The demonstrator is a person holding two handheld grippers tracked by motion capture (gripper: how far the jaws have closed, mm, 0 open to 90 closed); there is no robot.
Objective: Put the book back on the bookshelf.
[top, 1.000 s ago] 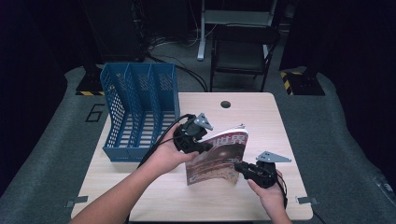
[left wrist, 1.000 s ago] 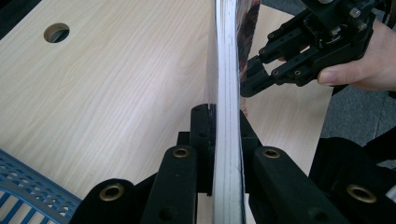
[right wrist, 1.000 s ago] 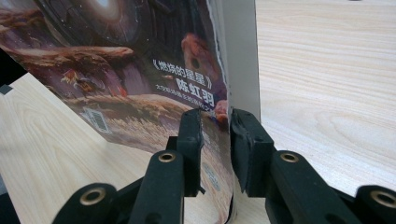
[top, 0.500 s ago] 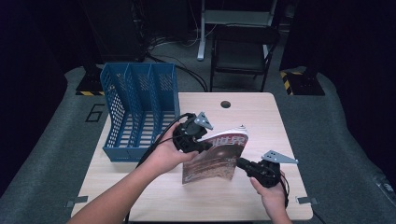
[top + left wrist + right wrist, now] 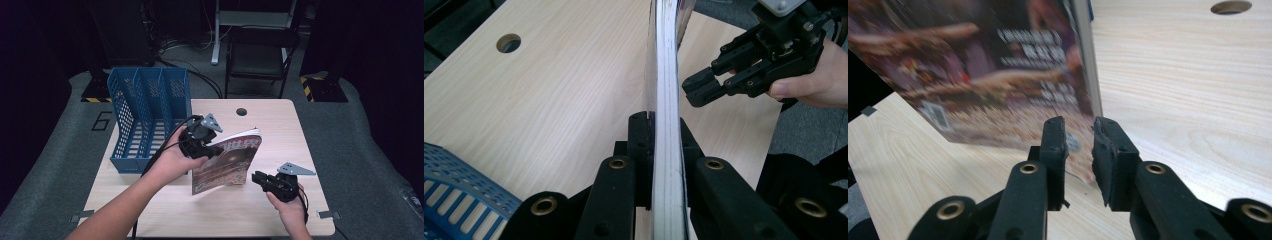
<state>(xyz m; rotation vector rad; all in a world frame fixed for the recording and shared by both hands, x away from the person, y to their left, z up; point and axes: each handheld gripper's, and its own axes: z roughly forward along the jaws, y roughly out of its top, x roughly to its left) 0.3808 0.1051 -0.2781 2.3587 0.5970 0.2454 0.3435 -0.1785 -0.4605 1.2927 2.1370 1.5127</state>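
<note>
Left gripper: jaws clamped on the edge of a magazine, the white page block pinched between the two black pads as seen in the left gripper view; the person's left hand holds it above the middle of the table. Magazine: held up off the wooden table, standing tilted on edge, cover with a brownish picture and pale lettering facing the person's right side, lower corner hanging close over the tabletop. Right gripper: held low over the table's near right part in the right hand, jaws pointing at the magazine's lower edge, just beside it; the jaws have just been opening and stand a narrow gap apart with nothing pinched between them, the cover lying beyond the tips in the right gripper view. Blue slotted file rack: standing on the table's far left corner, well clear of the magazine. Round cable hole: in the tabletop near the far edge.
</note>
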